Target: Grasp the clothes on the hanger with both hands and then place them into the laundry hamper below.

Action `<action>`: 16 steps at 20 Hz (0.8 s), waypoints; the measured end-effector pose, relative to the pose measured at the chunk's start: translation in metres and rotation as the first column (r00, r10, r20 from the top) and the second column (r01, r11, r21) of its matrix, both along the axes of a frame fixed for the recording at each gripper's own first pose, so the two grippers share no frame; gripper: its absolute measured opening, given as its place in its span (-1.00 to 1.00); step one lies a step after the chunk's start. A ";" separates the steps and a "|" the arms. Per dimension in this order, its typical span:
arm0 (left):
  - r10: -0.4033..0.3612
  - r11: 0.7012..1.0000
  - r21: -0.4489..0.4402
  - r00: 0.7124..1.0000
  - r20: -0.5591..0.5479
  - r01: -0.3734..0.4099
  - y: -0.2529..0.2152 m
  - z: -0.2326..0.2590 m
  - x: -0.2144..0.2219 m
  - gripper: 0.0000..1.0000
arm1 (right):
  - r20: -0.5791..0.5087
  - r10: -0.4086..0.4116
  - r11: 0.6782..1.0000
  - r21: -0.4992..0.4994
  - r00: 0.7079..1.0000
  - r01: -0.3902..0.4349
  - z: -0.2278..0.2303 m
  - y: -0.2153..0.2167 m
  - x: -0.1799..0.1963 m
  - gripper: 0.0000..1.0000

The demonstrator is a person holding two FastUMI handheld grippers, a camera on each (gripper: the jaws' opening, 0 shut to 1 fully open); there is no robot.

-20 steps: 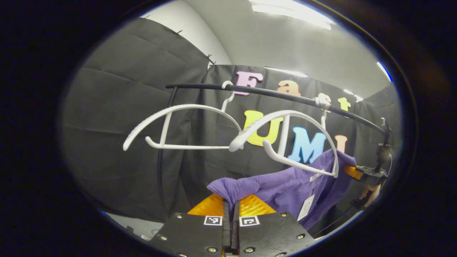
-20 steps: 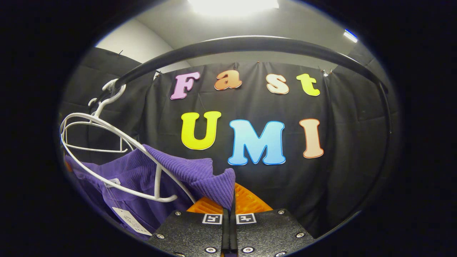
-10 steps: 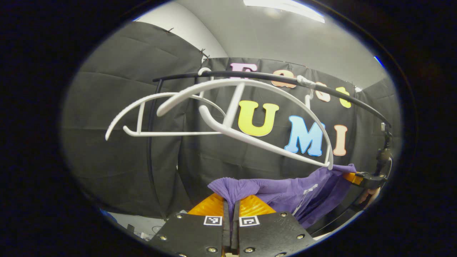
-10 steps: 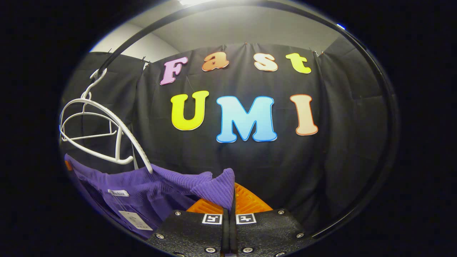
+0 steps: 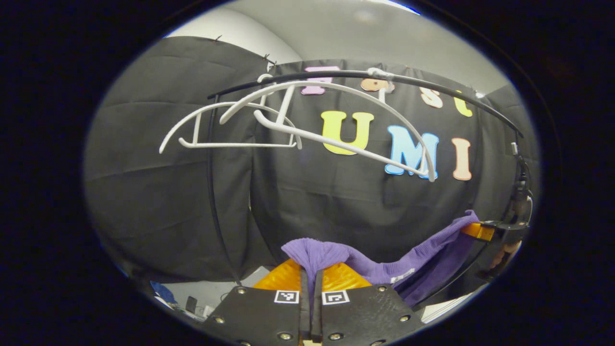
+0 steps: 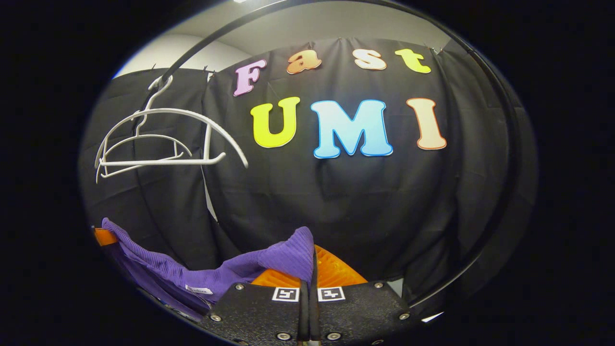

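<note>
The lowering step is judged to be in hand: the purple garment [image 5: 384, 269] is held clear of the white hangers [image 5: 307, 125], one end clenched in the left hand-held gripper [image 5: 311, 278] and the other in the right hand-held gripper [image 6: 310, 274], and it is slung between them below the black rail [image 5: 384, 79]. The laundry hamper is not made out, so a guided descent is called for; open room lies beneath the hangers, bounded by the rail's upright [image 5: 216, 202].

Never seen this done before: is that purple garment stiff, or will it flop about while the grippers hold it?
Probably floppy: the purple garment sags between the left gripper and the right gripper. Likely light, since small pinches carry it. Its ribbed knit probably resists slipping.
</note>
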State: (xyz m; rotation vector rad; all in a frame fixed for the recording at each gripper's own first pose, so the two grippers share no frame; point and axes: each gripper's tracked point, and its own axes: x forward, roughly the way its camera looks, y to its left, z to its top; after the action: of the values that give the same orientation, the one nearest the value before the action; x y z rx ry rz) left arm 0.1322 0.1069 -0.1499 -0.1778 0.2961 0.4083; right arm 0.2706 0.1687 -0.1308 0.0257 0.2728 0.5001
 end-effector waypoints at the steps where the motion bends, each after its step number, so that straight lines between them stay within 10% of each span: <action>1: -0.009 1.000 -0.002 1.000 -0.001 0.009 -0.002 -0.001 -0.005 -1.00 | -0.005 -0.001 1.000 0.000 1.000 0.001 -0.001 0.000 -0.007 -1.00; 16: -0.313 0.948 -0.049 0.948 0.049 0.316 0.001 -0.003 -0.108 -0.95 | -0.010 -0.203 0.979 -0.009 0.979 0.203 0.026 -0.011 -0.200 -1.00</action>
State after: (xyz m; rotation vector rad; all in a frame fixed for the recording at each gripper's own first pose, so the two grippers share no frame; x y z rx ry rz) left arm 0.0237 0.1081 -0.1533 -0.1905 0.2904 0.0792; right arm 0.0704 0.1581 -0.1050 0.0480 0.2794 0.2957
